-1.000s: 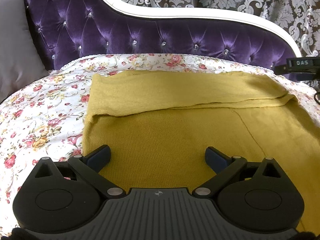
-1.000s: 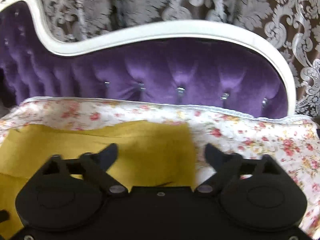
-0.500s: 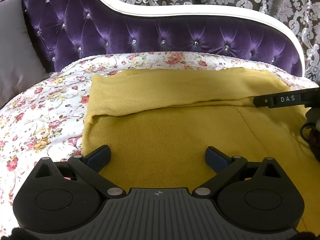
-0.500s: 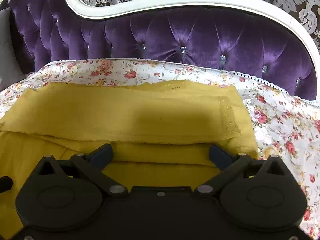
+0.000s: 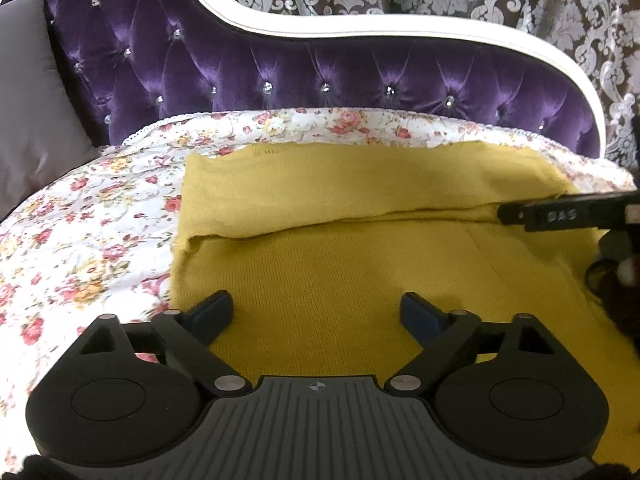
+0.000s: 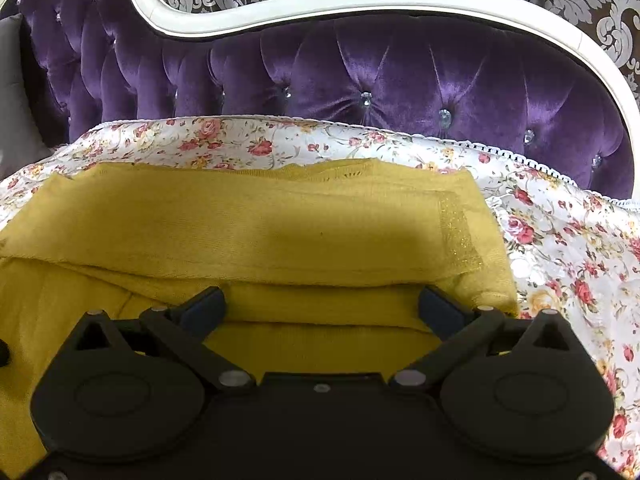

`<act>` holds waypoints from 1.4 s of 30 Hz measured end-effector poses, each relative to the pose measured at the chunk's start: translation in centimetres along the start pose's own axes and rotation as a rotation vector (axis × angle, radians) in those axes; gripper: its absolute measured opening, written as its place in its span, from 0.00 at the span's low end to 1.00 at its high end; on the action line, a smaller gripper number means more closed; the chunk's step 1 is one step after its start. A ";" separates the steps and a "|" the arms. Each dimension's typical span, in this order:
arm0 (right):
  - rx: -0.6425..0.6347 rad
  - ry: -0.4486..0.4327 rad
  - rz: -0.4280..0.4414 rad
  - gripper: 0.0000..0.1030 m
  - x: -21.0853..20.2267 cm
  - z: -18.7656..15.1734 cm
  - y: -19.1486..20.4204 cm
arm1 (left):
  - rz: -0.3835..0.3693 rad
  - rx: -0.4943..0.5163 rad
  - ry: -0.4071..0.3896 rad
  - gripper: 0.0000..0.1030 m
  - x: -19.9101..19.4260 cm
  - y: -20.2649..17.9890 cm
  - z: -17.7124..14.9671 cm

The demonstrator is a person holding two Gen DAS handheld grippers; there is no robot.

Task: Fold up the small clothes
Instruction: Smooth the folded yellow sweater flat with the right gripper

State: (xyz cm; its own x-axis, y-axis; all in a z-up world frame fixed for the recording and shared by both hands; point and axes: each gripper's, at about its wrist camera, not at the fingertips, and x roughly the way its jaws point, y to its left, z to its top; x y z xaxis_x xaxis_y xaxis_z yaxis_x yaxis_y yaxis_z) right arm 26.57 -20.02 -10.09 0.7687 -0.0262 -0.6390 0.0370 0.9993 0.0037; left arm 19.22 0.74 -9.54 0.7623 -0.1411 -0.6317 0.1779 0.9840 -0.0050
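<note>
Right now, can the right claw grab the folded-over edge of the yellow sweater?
Probably yes. The right claw is open just above the folded edge of the yellow sweater, and nothing lies between them. It likely only has to dip a little and close.

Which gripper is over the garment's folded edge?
The right gripper: its open jaws straddle the fold of the yellow garment. The left gripper, jaws closing on nothing, is over flat knit short of the fold.

The right gripper [image 6: 322, 304], jaws wide apart, hovers over a folded mustard-yellow knit garment [image 6: 256, 232] on a floral bedspread [image 6: 560, 240].
</note>
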 end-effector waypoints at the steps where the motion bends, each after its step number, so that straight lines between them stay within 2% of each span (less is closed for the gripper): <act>1: 0.000 0.000 0.000 1.00 0.0 0.0 0.0 | 0.001 -0.007 -0.019 0.88 -1.0 0.0 0.1; 4: 0.000 0.000 0.000 1.00 0.0 0.0 0.0 | -0.009 0.007 -0.068 0.89 -4.2 -0.4 0.3; 10: 0.000 0.000 0.000 1.00 0.0 0.0 -0.1 | -0.043 -0.007 -0.044 0.89 -8.8 -1.6 -1.2; 17: 0.002 0.002 0.002 1.00 0.0 -0.1 -0.1 | -0.045 -0.001 0.060 0.89 -10.4 -2.6 -4.8; 25: 0.019 0.015 0.034 0.99 -0.9 0.8 -0.6 | -0.045 -0.021 0.064 0.89 -12.5 -2.6 -6.8; 28: 0.032 -0.030 0.026 0.99 -3.4 1.4 -0.9 | -0.040 -0.025 0.060 0.89 -12.9 -2.4 -7.1; 34: 0.000 -0.093 0.082 0.99 -10.5 2.1 -0.3 | -0.047 -0.033 0.076 0.89 -13.1 -2.5 -8.1; 39: -0.020 -0.124 0.162 0.99 -16.9 0.0 -0.1 | -0.061 -0.034 0.071 0.89 -14.3 -2.7 -8.9; 42: -0.035 -0.130 0.177 0.99 -20.1 -2.2 -0.2 | -0.057 -0.041 0.059 0.89 -15.1 -2.4 -9.2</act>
State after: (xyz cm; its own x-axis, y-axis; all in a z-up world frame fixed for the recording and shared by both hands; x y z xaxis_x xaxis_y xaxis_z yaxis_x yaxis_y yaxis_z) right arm 9.77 -19.66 1.07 0.8373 0.1484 -0.5262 -0.1259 0.9889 0.0785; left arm 1.49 1.48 -7.13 0.7134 -0.1914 -0.6741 0.1931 0.9784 -0.0735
